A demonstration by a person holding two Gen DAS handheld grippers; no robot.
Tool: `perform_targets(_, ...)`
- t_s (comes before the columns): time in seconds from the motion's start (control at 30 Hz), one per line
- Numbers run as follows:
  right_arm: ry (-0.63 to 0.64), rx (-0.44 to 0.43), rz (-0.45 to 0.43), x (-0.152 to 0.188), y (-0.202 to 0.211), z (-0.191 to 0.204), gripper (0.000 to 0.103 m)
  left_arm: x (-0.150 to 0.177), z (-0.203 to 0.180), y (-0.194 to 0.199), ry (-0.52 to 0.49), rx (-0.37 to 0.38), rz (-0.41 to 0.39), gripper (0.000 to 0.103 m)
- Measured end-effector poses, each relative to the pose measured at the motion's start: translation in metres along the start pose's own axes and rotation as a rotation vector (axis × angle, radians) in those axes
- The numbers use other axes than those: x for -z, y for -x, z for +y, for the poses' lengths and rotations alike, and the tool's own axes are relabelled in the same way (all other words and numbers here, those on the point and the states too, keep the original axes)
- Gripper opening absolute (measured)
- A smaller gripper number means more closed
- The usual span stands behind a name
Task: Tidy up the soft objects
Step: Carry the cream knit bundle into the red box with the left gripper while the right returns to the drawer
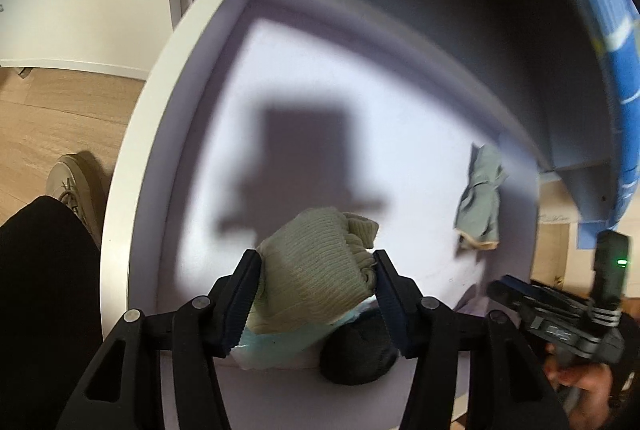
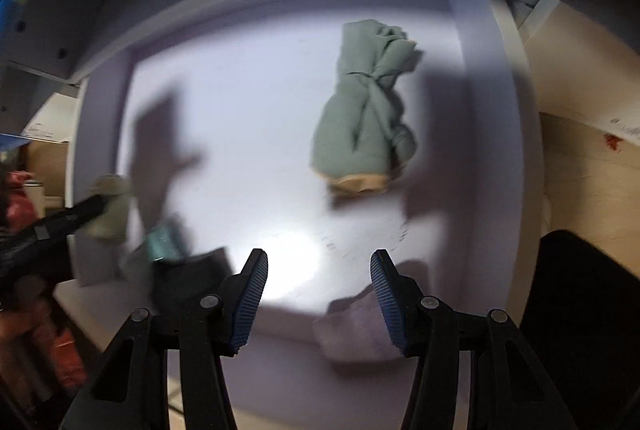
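Observation:
My left gripper [image 1: 316, 290] is shut on a rolled pale green knitted sock [image 1: 316, 266], pads pressed on both its sides, just above the floor of a white drawer [image 1: 132, 190]. Under it lie a light blue cloth [image 1: 276, 346] and a dark sock ball [image 1: 356, 358]. A knotted teal cloth with a beige edge [image 2: 364, 110] lies further in. My right gripper [image 2: 318, 290] hangs open over the bare drawer floor with nothing between its fingers. A pale lilac sock [image 2: 356, 330] lies beneath its right finger. The right wrist view also shows the left gripper [image 2: 80, 214] with the green sock [image 2: 112, 206].
The drawer's white rim [image 2: 516, 150] runs round all sides, and a grey shelf [image 1: 400, 10] overhangs its back. A person's shoe [image 1: 72, 186] and dark trouser leg [image 1: 44, 290] stand on the wooden floor [image 1: 60, 110] to the left. A blue object [image 1: 612, 70] curves along the right.

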State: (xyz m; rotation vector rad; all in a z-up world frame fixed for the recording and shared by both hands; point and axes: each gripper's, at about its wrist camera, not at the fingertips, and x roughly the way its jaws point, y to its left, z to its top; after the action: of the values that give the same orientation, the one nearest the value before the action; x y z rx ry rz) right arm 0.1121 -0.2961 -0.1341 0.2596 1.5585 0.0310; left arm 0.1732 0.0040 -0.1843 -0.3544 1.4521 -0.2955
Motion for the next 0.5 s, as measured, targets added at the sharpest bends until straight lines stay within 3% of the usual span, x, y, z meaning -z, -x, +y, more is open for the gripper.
perform_targets(0.33, -0.012, 0.003, -0.027, -0.004, -0.004, -0.002, 0.057, 0.005, -0.015, 0.037, -0.020, 0.050, -0.072, 0.057)
perform_targets(0.5, -0.027, 0.048, -0.078, -0.018, 0.001, -0.006, 0.068, 0.005, -0.022, 0.073, -0.040, 0.085, -0.143, 0.057)
